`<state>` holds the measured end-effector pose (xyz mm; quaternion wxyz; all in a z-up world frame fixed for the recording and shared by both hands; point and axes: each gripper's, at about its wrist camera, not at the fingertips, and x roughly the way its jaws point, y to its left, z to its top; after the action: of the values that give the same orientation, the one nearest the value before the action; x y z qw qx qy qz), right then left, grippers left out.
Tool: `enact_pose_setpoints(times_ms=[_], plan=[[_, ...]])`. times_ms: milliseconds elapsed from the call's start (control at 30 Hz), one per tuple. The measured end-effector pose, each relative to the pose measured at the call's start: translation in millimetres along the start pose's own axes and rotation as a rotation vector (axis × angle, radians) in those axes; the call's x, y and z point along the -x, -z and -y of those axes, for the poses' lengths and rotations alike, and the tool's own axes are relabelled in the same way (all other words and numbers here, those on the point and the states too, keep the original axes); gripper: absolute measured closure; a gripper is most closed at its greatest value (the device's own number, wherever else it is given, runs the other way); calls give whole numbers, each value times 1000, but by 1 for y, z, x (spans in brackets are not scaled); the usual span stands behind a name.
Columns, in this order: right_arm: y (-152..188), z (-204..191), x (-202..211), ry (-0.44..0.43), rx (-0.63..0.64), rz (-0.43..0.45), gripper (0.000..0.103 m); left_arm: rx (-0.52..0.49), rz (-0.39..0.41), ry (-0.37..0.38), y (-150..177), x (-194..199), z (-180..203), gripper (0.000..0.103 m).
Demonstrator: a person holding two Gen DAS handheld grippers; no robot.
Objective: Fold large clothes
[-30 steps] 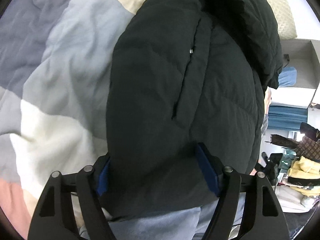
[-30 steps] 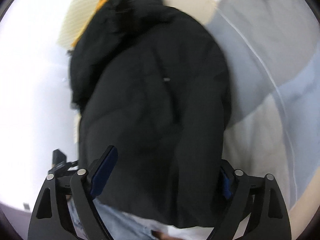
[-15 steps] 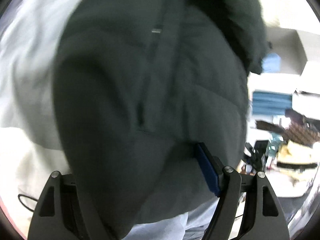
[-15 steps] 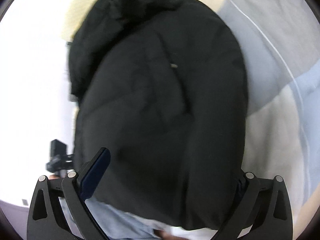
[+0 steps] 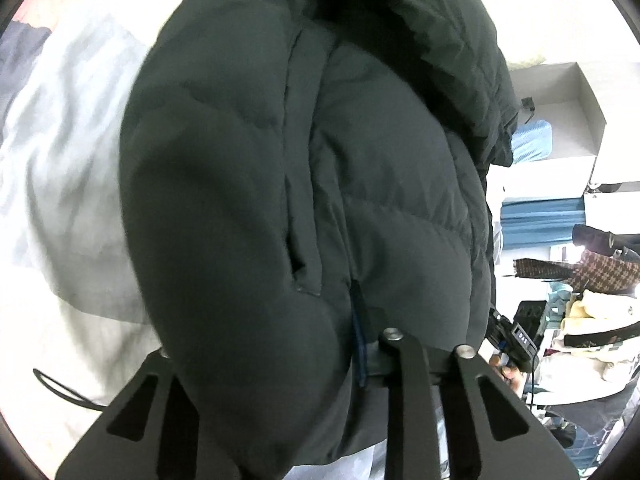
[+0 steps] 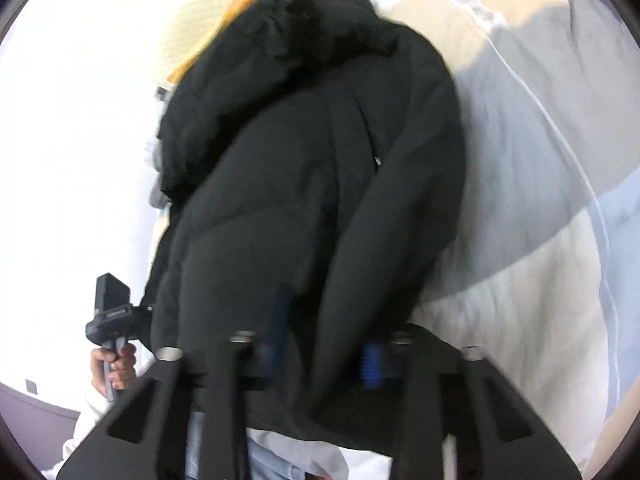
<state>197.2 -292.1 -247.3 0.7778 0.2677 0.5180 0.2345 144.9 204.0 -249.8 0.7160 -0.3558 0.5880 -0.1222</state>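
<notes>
Left wrist view: a black hooded puffer jacket (image 5: 304,184) fills most of the frame, lying on a bed over a patchwork quilt (image 5: 68,152) of grey, white and pink panels. The hem end of the jacket is bunched at the left tool (image 5: 320,356). The jaws are closing and padded fabric is gathered between them. The blue pad (image 5: 360,344) of one finger is seen pressed into a fold, while the other finger is covered by a bulge of the jacket. The hood lies at the far end, towards the top of the frame. To the right, white shelving (image 5: 560,112) and a pile of assorted clothes (image 5: 592,312) are seen beyond the bed. The other tool's body, gripped by a hand (image 5: 508,372), shows at the jacket's right edge.

Right wrist view: the same jacket (image 6: 304,184) is seen lengthwise, hood far, hem near. The right tool (image 6: 326,344) is closing on the hem. Both blue fingers (image 6: 280,320) are seen sunk in the fabric with a thick fold clamped between them. The picture is slightly blurred. The quilt (image 6: 540,200) lies to the right. A cream knitted pillow (image 6: 208,12) lies beyond the hood. At lower left, a hand (image 6: 114,368) is seen gripping the left tool's handle, beside the jacket's edge.
</notes>
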Motion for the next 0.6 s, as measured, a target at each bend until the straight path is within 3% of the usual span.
enact_pose_setpoints(times_ms=[67,167,367,600], plan=[[-1,-7,9,-2,24,34,93,3,20,1,-2,9,1,89],[-2,-15,25,-18,50,64,95,-3,82,30,-3,24,19,93],[-3,-32,69,-73,73,162,97,-34,177,85,0,69,50,95],[14,-52,119,-134,90,246,98,-60,214,129,22,108,62,96]])
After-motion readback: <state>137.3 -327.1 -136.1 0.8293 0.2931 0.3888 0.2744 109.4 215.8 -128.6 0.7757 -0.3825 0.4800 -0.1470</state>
